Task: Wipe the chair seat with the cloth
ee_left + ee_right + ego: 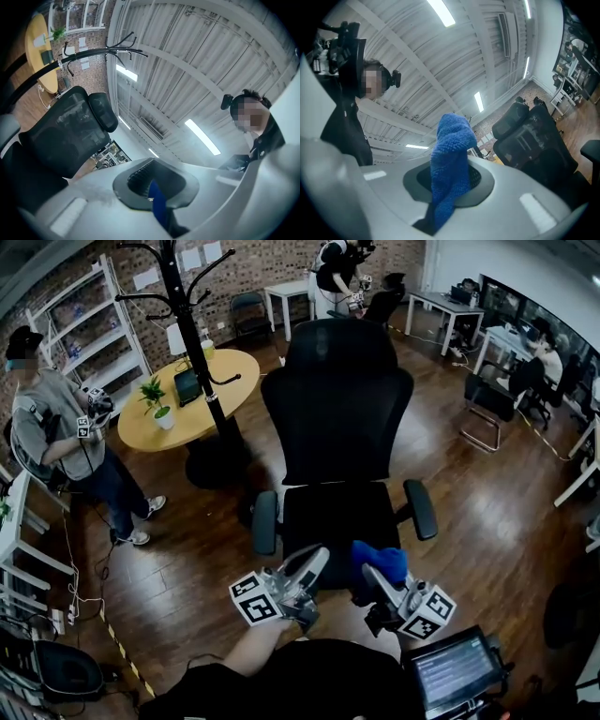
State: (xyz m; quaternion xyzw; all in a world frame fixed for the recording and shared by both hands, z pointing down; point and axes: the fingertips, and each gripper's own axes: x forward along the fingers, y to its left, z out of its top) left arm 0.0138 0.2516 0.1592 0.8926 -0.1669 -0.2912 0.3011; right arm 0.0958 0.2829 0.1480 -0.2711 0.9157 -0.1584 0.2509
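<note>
The black office chair stands in front of me, its seat [328, 517] between two armrests and below the mesh backrest [337, 409]. My right gripper [373, 573] is shut on a blue cloth [382, 562], which bunches over the seat's front right part. In the right gripper view the cloth [450, 159] sticks up out of the right gripper [451, 190], which points toward the ceiling. My left gripper [315, 562] hovers over the seat's front edge, shut and not touching the cloth. The left gripper [154, 190] shows only a thin blue strip at its seam.
A round wooden table [202, 413] with a potted plant [159, 404] and a black coat stand [192, 334] are behind the chair to the left. A person [56, 437] stands at the far left. A screen [455, 671] sits by my right side.
</note>
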